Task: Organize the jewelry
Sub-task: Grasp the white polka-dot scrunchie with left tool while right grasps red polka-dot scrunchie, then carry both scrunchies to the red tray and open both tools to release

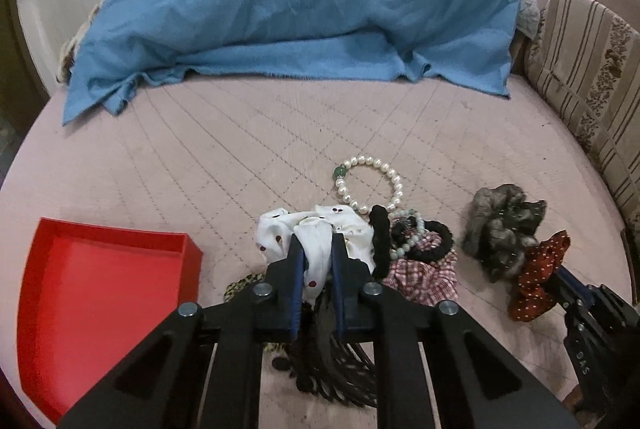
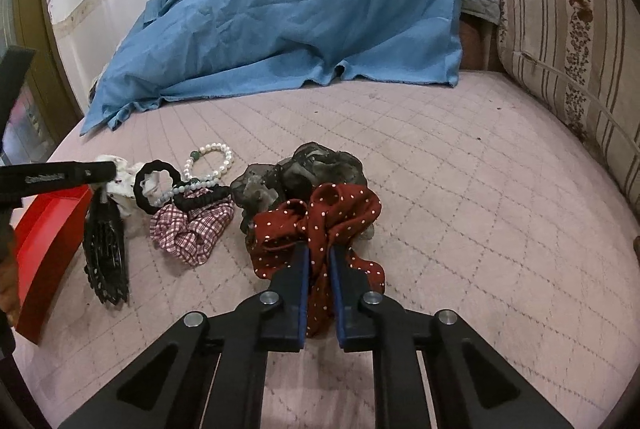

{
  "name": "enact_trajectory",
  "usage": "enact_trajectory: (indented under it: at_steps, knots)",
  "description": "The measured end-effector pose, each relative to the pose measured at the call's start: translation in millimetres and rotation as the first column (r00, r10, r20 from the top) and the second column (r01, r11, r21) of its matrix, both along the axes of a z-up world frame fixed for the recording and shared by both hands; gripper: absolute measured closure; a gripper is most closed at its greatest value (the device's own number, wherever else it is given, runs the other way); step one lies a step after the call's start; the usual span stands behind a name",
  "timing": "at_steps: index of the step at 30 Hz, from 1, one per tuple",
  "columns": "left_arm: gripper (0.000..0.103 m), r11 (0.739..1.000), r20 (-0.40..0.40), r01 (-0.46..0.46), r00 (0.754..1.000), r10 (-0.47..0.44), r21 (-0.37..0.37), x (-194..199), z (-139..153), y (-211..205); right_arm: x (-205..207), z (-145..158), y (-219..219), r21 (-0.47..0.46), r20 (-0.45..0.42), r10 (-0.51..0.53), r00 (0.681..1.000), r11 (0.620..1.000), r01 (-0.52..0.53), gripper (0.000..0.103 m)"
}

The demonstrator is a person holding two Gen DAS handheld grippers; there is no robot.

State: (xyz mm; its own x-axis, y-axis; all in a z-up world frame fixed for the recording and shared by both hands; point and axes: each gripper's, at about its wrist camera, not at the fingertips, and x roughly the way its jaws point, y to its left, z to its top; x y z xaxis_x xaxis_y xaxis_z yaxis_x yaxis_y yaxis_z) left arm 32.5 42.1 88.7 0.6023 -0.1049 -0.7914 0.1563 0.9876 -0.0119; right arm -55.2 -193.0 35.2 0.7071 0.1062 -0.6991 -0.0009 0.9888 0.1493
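My left gripper (image 1: 317, 243) is shut on a white scrunchie with red dots (image 1: 316, 235), just right of the red tray (image 1: 104, 293). My right gripper (image 2: 319, 253) is shut on a dark red polka-dot scrunchie (image 2: 320, 219), which also shows in the left wrist view (image 1: 538, 277). A pearl bracelet (image 1: 370, 185) lies beyond the pile, seen too in the right wrist view (image 2: 212, 161). A black hair tie (image 1: 424, 241), a red checked scrunchie (image 1: 424, 277), a grey sheer scrunchie (image 1: 504, 229) and a black hair claw (image 2: 106, 253) lie on the pink bedspread.
A blue cloth (image 1: 288, 9) is heaped at the back of the bed. A striped floral cushion (image 2: 572, 41) stands along the right side. The pink quilted bedspread (image 2: 460, 189) stretches between them. The red tray also shows at the left in the right wrist view (image 2: 44, 253).
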Motion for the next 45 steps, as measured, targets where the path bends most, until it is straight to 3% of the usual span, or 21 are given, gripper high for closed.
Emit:
enact_trajectory:
  at_steps: [8, 19, 23, 26, 29, 32, 35, 39, 45]
  knots:
    - [0.092, 1.000, 0.092, -0.013, 0.996, 0.013, 0.002, -41, 39, 8, -32, 25, 2, 0.049, 0.044, -0.025, 0.999, 0.999, 0.023, 0.093]
    - [0.092, 0.998, 0.178, 0.026, 0.984, -0.015, -0.062, -98, 82, 18, -70, 55, 14, 0.071, 0.074, -0.002, 0.997, 0.998, -0.003, 0.093]
    - [0.092, 0.989, 0.170, 0.055, 0.985, -0.032, -0.135, -111, 91, 24, -79, 65, 20, 0.078, 0.090, 0.021, 0.996, 0.997, -0.028, 0.093]
    - [0.092, 0.956, 0.132, 0.085, 0.990, -0.049, -0.281, -114, 97, 37, -85, 72, 27, 0.070, 0.104, 0.043, 0.994, 0.996, -0.050, 0.093]
    - [0.092, 0.897, 0.095, 0.091, 0.994, -0.055, -0.432, -116, 102, 55, -89, 76, 31, 0.076, 0.108, 0.055, 0.993, 0.995, -0.063, 0.093]
    - [0.092, 0.865, 0.085, 0.094, 0.995, -0.060, -0.493, -118, 104, 67, -92, 79, 33, 0.093, 0.110, 0.061, 0.992, 0.993, -0.071, 0.093]
    - [0.092, 0.875, 0.088, 0.072, 0.996, -0.034, -0.478, -120, 104, 77, -94, 83, 35, 0.101, 0.114, 0.072, 0.991, 0.991, -0.084, 0.093]
    - [0.092, 0.917, 0.092, 0.002, 0.995, 0.037, -0.400, -117, 98, 96, -92, 89, 42, 0.133, 0.111, 0.106, 0.988, 0.984, -0.121, 0.093]
    - [0.092, 0.930, 0.050, -0.123, 0.988, 0.149, -0.346, -102, 74, 152, -76, 98, 74, 0.186, 0.084, 0.202, 0.976, 0.959, -0.215, 0.093]
